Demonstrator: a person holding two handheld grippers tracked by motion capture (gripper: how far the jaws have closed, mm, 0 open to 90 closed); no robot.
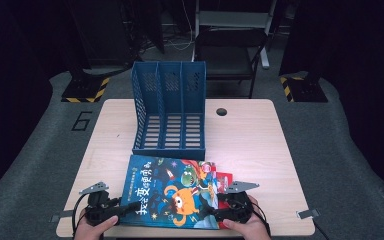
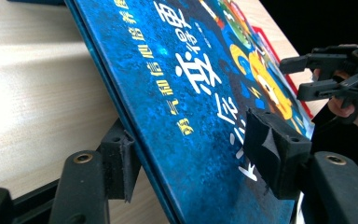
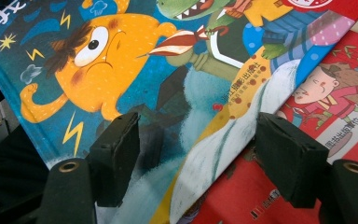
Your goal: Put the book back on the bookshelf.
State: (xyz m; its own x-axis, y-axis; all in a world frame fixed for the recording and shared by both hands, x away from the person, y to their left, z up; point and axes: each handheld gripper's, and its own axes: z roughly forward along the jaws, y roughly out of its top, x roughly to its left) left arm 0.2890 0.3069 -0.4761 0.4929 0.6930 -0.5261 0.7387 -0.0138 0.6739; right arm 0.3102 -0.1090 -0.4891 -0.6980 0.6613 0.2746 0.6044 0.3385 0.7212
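A blue picture book (image 1: 170, 190) with an orange monster on its cover lies flat at the table's front, on top of a red book (image 1: 223, 181) that sticks out to the right. My left gripper (image 1: 130, 206) is open at the blue book's lower left corner. In the left gripper view the gripper (image 2: 196, 158) straddles the book's (image 2: 182, 84) edge, one pad at the table side, the other over the cover. My right gripper (image 1: 211, 212) is open over the lower right corner. In the right gripper view its pads (image 3: 203, 158) frame the blue cover (image 3: 121, 70) and the red book (image 3: 349, 126).
A blue three-slot file rack (image 1: 169, 110) stands upright just behind the books, its slots open toward me. The wooden table (image 1: 250, 145) has bare room to the right, with a cable hole (image 1: 222, 111). A black chair (image 1: 230, 50) stands beyond the far edge.
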